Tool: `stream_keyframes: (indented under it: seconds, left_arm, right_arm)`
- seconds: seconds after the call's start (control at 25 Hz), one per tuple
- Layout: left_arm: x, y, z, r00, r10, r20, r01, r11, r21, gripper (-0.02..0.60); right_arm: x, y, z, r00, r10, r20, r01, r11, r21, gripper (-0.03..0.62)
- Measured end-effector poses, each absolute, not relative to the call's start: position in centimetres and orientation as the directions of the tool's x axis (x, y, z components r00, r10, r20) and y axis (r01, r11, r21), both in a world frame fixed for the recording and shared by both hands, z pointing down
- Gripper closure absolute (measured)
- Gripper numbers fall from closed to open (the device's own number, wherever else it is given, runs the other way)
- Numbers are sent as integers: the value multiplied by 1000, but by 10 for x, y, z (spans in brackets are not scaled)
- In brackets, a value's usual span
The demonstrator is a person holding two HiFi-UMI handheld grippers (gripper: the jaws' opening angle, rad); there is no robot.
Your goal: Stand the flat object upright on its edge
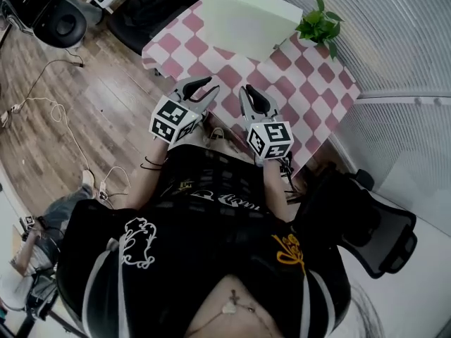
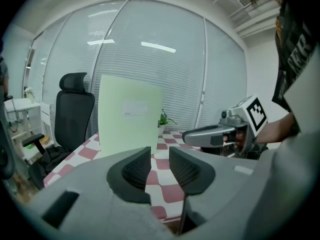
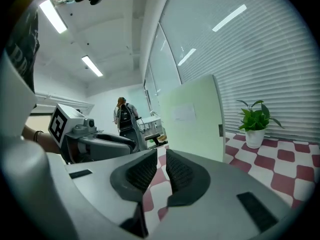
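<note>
The flat object, a pale green board (image 1: 246, 16), stands upright on its lower edge at the far side of the checked table (image 1: 310, 97). It faces both gripper cameras as a tall panel (image 2: 130, 116) (image 3: 192, 119). My left gripper (image 1: 208, 86) (image 2: 160, 156) and right gripper (image 1: 248, 91) (image 3: 161, 161) hover side by side over the table's near edge, well short of the board. On both, the jaws are almost together, only a thin slit shows, and nothing is between them. Each camera also sees the other gripper (image 2: 200, 135) (image 3: 115, 144).
A small potted plant (image 1: 318, 25) (image 3: 256, 121) stands just right of the board. Black office chairs flank the table (image 1: 373, 224) (image 2: 72, 114). Cables (image 1: 56, 111) trail over the wooden floor at left. A person (image 3: 125, 116) stands far back in the room.
</note>
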State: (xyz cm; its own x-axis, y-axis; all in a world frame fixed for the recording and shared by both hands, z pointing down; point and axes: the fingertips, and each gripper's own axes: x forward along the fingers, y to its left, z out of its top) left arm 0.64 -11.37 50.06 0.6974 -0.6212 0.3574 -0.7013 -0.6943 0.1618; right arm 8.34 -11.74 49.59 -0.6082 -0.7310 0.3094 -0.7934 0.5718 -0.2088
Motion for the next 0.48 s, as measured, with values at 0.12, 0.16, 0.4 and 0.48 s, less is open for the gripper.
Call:
stream_keyframes:
  seconds: [0.12,0.16,0.4,0.48]
  left_arm:
    - [8,-93,500,683,-636,359,-717,-677,167,462]
    - [9,-87,499,681,-637,360,-719,-675,165,462]
    - [10,-66,494,671,-645,367,-726,-672,146,462]
    - [12,-63,493,672,-642,369,-724,-674,145,462]
  right_arm:
    - [82,-103,500,-633,-709,311,-773,596,-215,542]
    - [81,-99,500,-639,-704,310,-768,602,-217,543]
    - [78,-82,500,-659,-689,301,-751,621,-223,545]
    - [80,-80,500,-655,-693,301,-754,620,-215,545]
